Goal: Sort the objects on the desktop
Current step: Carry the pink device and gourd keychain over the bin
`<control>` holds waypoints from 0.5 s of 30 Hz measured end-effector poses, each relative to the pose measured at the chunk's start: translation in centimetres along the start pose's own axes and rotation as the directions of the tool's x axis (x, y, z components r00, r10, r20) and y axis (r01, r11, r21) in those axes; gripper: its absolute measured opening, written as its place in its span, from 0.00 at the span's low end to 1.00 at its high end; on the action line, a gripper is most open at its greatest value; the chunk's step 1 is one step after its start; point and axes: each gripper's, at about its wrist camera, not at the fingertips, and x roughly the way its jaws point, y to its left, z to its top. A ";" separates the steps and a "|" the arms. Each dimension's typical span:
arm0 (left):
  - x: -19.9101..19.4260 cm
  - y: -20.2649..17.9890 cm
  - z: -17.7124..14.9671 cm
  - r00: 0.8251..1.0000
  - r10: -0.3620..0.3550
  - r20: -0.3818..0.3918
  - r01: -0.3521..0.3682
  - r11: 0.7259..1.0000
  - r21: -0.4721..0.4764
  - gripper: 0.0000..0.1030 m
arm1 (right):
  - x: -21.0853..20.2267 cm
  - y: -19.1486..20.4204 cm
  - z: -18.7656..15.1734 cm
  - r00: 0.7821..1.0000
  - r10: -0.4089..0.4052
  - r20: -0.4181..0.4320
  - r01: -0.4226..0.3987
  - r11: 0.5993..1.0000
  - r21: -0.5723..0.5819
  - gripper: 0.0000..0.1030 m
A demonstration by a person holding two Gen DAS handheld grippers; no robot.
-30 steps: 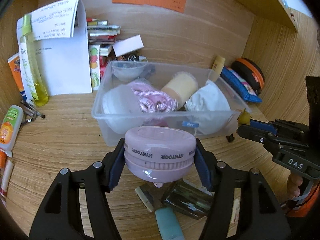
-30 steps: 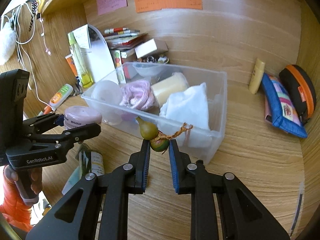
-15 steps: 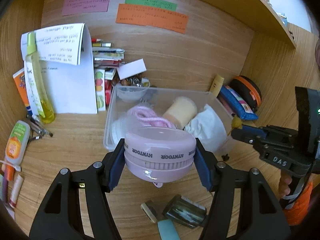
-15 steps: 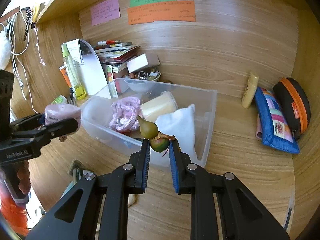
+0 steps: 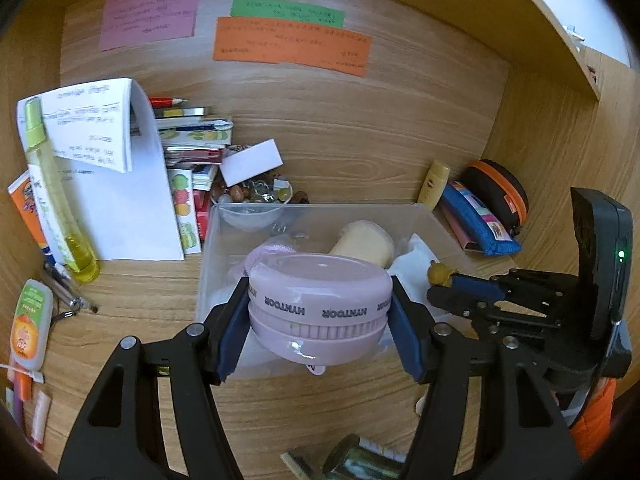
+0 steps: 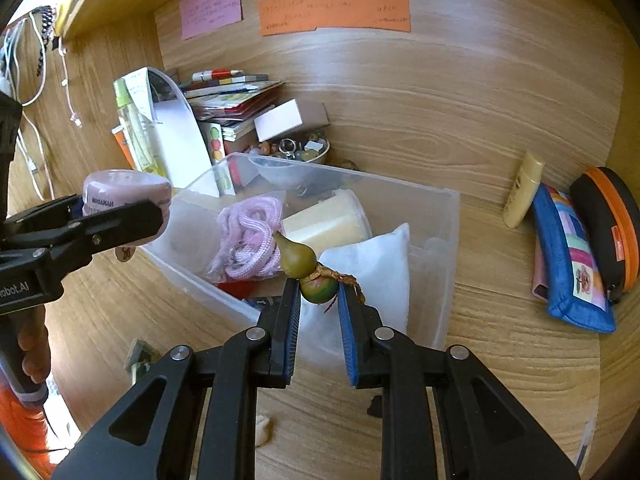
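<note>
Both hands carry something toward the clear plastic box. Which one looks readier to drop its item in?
Probably the right gripper: its small gourd charm hangs over the clear box. The left gripper's pink round case sits nearer the front wall.

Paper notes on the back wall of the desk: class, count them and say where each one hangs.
3: a pink note at the left, a green note to its right, an orange note directly under the green. None seems hidden.

A wood-grain tabletop (image 6: 500, 328) carries a clear plastic bin (image 6: 448, 240) at its middle. Far left of the bin stand a yellow-green bottle (image 5: 52, 200), a folded white paper (image 5: 120, 200) and a stack of books (image 5: 192, 148), with a small bowl of trinkets (image 5: 256, 196) just beside them. Far right lie a cream tube (image 6: 522, 190), a blue pouch (image 6: 572, 264) and a black-and-orange case (image 6: 612, 224).
</note>
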 end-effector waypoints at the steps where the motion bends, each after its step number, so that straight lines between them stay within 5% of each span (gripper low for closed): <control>1: 0.2 -0.1 0.0 1.000 -0.001 -0.002 0.001 1.000 0.001 0.61 | 0.2 0.0 0.0 1.000 -0.001 -0.002 0.001 1.000 -0.002 0.17; 15: 4.5 -0.4 0.2 0.997 -0.005 -0.074 0.005 1.000 0.000 0.61 | 1.6 0.3 0.1 1.000 0.011 -0.022 -0.012 0.999 -0.039 0.17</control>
